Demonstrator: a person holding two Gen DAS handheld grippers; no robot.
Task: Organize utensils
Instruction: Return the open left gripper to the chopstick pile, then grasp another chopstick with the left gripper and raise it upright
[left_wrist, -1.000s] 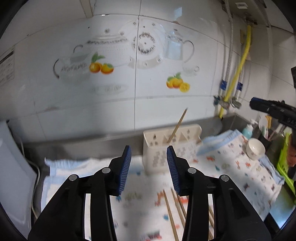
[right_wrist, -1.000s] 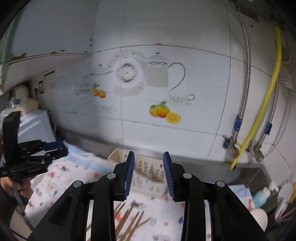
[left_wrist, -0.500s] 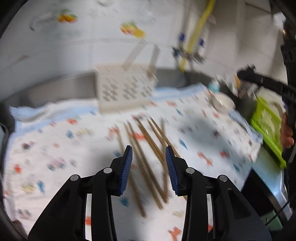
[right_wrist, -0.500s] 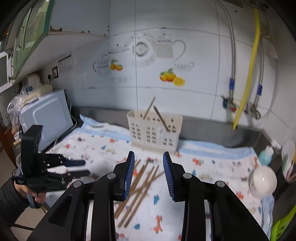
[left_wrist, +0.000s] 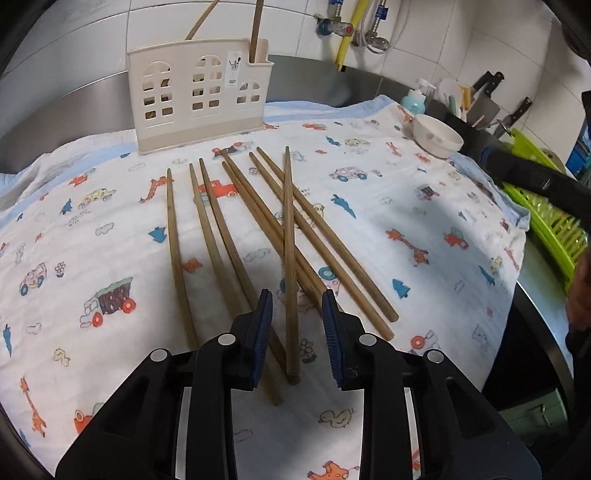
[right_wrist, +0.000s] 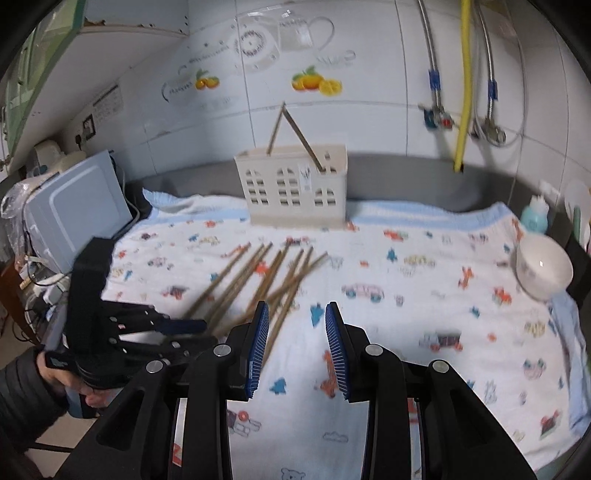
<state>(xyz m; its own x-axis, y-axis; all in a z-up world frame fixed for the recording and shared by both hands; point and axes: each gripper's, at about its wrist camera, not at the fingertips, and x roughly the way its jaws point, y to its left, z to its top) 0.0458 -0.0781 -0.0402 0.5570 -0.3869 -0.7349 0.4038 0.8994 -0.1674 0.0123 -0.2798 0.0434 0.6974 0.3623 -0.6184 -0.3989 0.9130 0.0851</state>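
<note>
**Inspector A:** As the bench (left_wrist: 546, 332) is covered by a printed cloth (left_wrist: 369, 229), findings start there: a cream holder (left_wrist: 199, 99) stands at the back of the cloth with two chopsticks already upright in it, and eight more chopsticks (left_wrist: 229, 236) lie loose in front of it.

**Inspector B:** Step in hand?

**Inspector A:** Picking, in my judgement. The left tongs (left_wrist: 293, 332) stand moderately wide, holding nothing, astride the near end of the top chopstick (left_wrist: 289, 258), which lies across several others.

**Inspector B:** And the right tongs (right_wrist: 295, 345)?

**Inspector A:** Parted and empty above bare cloth, beside the pile.

**Inspector B:** Next requirement?

**Inspector A:** Likely lowering the left tongs and closing on that one stick alone, then carrying it to the holder. It is thin and may roll.
</note>
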